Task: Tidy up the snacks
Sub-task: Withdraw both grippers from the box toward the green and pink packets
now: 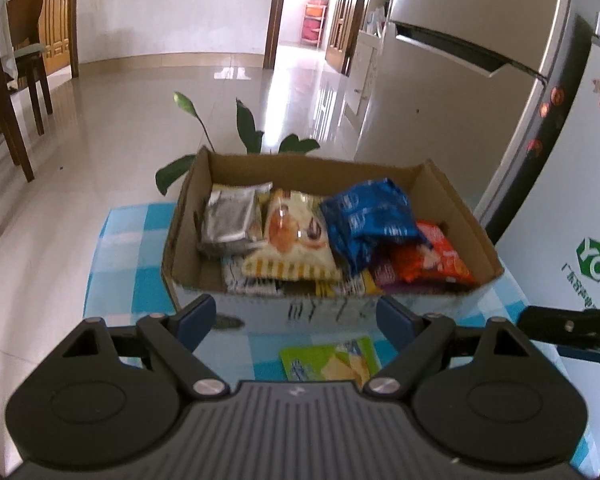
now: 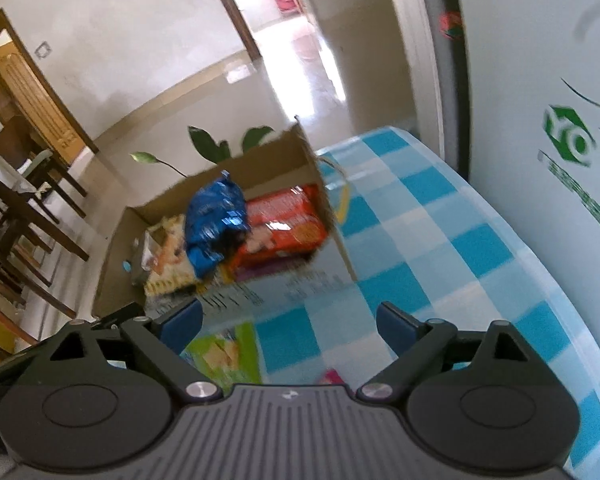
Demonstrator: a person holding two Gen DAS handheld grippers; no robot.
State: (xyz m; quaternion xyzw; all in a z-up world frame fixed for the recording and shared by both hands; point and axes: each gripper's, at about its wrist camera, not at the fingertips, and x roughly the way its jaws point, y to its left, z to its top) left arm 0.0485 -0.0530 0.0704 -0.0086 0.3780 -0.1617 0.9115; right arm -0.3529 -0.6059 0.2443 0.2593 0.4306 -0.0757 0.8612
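Cardboard box (image 1: 456, 204), crinkly foil packets (image 1: 364, 216)

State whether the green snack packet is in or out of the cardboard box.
Out. The green snack packet lies flat on the checked cloth, in front of the cardboard box.

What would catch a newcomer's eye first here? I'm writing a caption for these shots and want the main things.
The open cardboard box in the middle of the blue checked tablecloth, packed with snack bags; the crumpled blue bag lies on top, beside the orange pack. Nearer the camera, a green packet lies alone on the cloth, below the open left gripper.
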